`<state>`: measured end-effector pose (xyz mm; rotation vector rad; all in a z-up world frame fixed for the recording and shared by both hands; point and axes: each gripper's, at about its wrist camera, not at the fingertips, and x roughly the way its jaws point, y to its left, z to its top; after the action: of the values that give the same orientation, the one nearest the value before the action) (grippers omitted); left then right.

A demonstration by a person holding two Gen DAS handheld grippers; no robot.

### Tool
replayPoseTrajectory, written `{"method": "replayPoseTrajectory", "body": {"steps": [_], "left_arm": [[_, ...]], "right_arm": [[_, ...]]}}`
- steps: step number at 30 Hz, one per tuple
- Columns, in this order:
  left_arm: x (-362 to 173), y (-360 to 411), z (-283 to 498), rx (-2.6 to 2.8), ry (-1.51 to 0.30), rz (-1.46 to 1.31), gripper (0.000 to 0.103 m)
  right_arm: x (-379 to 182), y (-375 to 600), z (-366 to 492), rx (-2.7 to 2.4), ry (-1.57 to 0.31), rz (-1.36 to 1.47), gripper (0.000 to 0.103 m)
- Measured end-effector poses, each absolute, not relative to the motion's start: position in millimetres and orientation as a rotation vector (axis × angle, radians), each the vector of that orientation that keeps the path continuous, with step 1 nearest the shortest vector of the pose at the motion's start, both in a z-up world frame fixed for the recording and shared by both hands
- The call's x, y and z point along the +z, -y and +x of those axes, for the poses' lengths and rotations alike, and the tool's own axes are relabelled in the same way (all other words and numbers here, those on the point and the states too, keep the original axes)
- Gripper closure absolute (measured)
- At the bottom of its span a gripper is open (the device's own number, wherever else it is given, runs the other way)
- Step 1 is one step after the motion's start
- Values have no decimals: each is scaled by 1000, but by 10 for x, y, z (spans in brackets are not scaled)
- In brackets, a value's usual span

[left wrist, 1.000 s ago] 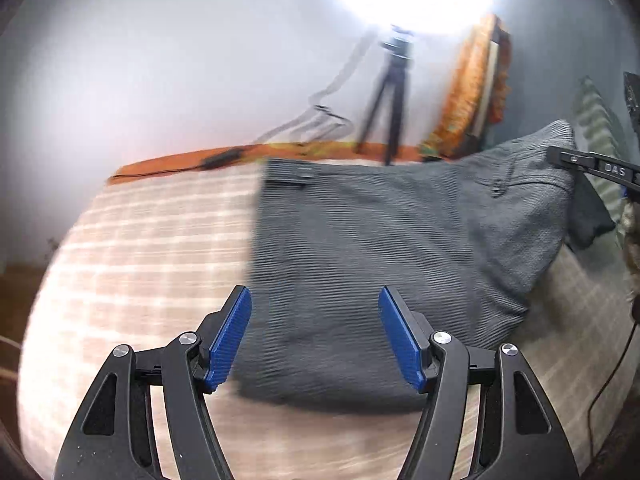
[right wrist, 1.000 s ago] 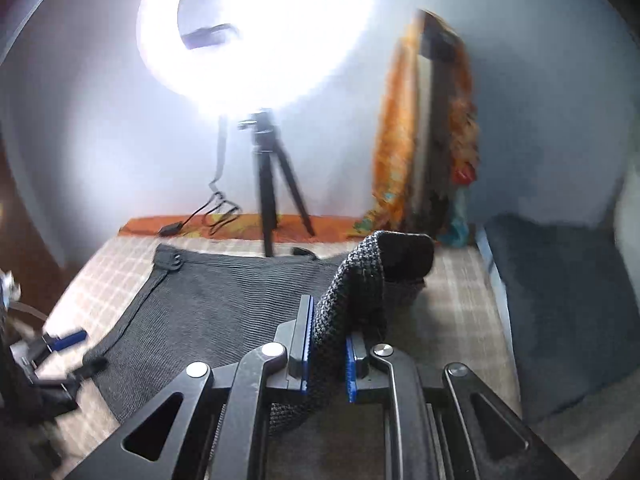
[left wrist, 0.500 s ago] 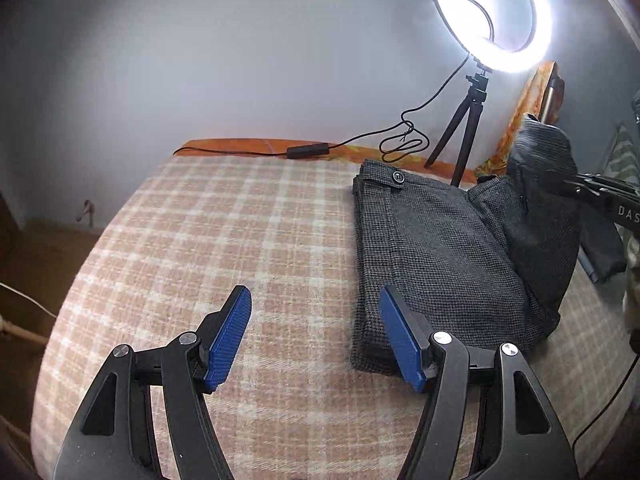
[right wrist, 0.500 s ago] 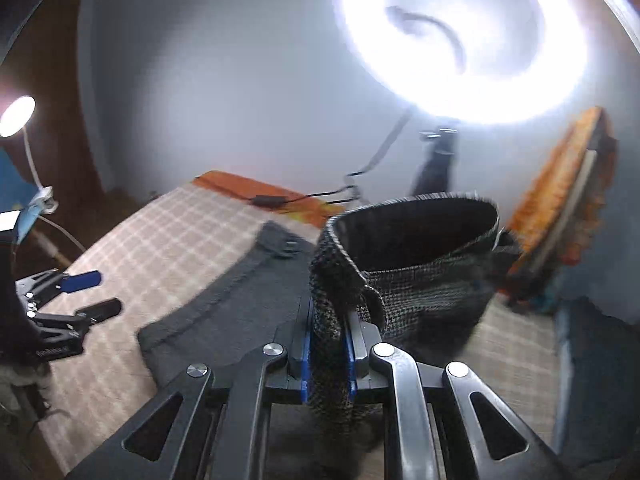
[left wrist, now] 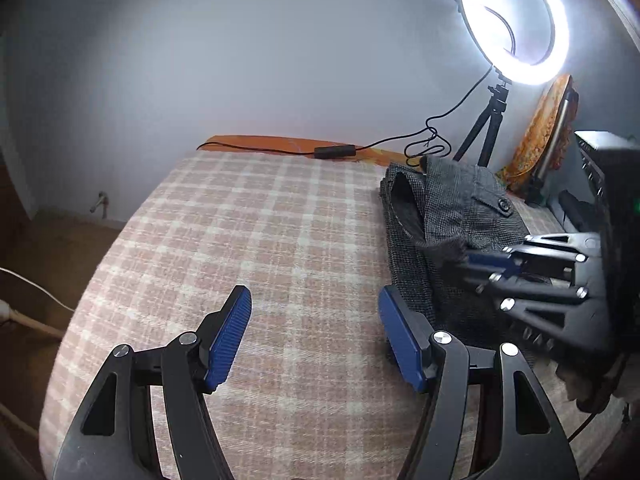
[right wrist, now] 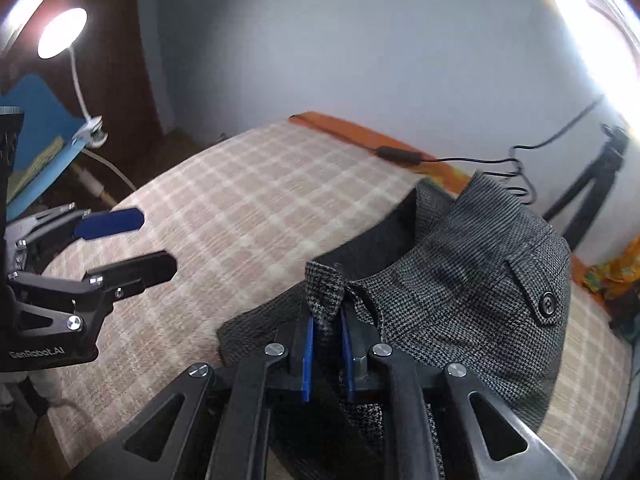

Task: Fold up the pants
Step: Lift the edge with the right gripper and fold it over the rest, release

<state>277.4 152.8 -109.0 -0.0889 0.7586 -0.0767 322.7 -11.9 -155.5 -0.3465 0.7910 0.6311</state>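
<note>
While the right gripper (right wrist: 326, 344) pinches a hem of the grey tweed pants (right wrist: 460, 292) folded on the checked bedspread (left wrist: 280, 232), the left gripper (left wrist: 314, 336) hovers spread wide beside them. Behind the pants, a ring light (left wrist: 514, 20) on a tripod (left wrist: 486, 128) glares against the pale wall (left wrist: 240, 60).

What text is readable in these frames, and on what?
"GenRobot.AI": white print on the black body of the left gripper, seen in the right wrist view.
No other text is readable: none on the pants, the right gripper or the ring light.
</note>
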Motion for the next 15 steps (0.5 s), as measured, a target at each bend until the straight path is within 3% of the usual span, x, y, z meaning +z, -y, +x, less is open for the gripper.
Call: {"method": "replayPoseTrajectory", "body": {"steps": [11, 15], "left_arm": [[-1093, -1514, 2770, -75, -762, -94, 37], [-1055, -1480, 2770, -87, -759, -102, 37]], "right_arm": [[-1751, 46, 3246, 731, -855, -289, 93], [-1697, 187, 3236, 855, -872, -167, 82]]}}
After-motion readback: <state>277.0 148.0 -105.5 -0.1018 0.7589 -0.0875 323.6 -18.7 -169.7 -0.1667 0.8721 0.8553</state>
